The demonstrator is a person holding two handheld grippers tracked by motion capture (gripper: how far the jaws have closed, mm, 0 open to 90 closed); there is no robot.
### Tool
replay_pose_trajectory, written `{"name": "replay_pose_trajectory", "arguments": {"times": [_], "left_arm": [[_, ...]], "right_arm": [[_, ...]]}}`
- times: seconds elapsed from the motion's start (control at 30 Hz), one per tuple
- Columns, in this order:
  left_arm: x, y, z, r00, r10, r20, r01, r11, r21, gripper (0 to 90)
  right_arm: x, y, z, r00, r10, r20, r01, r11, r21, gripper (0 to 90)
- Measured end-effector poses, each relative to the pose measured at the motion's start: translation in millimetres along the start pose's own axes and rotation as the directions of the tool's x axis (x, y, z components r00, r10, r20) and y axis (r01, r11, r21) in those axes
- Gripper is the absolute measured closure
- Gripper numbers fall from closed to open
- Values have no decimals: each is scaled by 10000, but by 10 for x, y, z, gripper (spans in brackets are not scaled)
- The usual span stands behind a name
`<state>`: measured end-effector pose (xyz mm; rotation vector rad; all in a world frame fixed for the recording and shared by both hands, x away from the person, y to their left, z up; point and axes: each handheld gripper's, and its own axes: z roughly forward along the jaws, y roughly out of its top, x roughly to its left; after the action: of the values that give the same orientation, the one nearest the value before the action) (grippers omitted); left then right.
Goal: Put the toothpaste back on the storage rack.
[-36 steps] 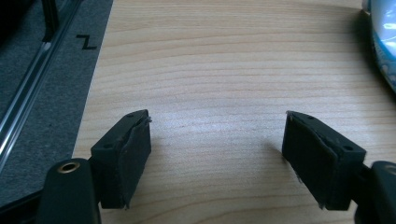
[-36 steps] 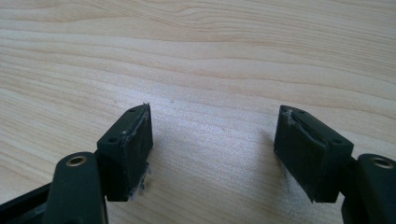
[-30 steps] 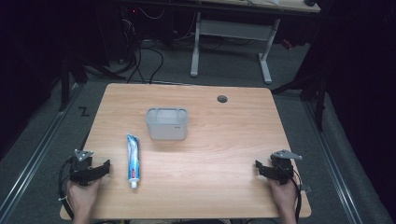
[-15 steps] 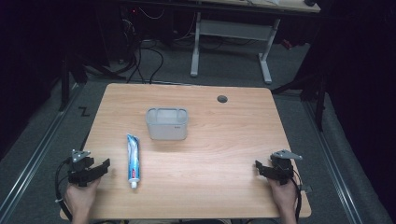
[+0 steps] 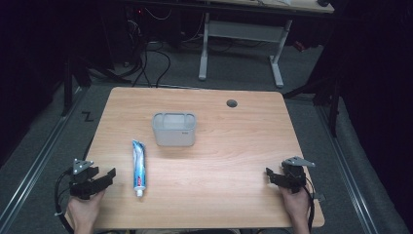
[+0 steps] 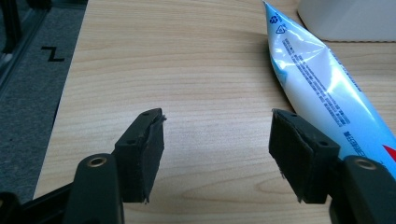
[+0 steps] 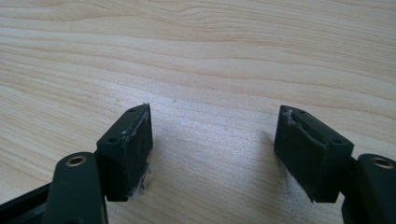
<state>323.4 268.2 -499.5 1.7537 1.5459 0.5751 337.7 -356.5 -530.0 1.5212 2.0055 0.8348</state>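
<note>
On the wooden table [image 5: 219,195], high view: my left gripper [image 5: 104,176] sits just left of the toothpaste tube [image 5: 139,164]; my right gripper [image 5: 271,175] is well apart. Left gripper view: jaws wide, having just narrowed slightly, nothing between them, tube beside. Right gripper view: jaws wide, empty.

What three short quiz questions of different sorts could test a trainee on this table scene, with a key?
1. True or false: the left claw grips the blue and white plastic toothpaste tube.
2. Which end of that tube points to the person: A cap, B crimped tail?
3. What stands beyond the tube on the light wooden table?

Key: 1 false, its jaws stand open beside it. 2 A. 3 the translucent grey plastic bin.
</note>
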Motion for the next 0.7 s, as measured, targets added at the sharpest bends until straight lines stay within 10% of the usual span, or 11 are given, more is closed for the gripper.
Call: {"name": "replay_pose_trajectory", "arguments": {"times": [0.7], "left_arm": [[-457,100,-65,9931,1012,587,-1032,9942,316,287]], "right_arm": [[2,1,0,10000,34,19,-34,10000,-6,280]]}}
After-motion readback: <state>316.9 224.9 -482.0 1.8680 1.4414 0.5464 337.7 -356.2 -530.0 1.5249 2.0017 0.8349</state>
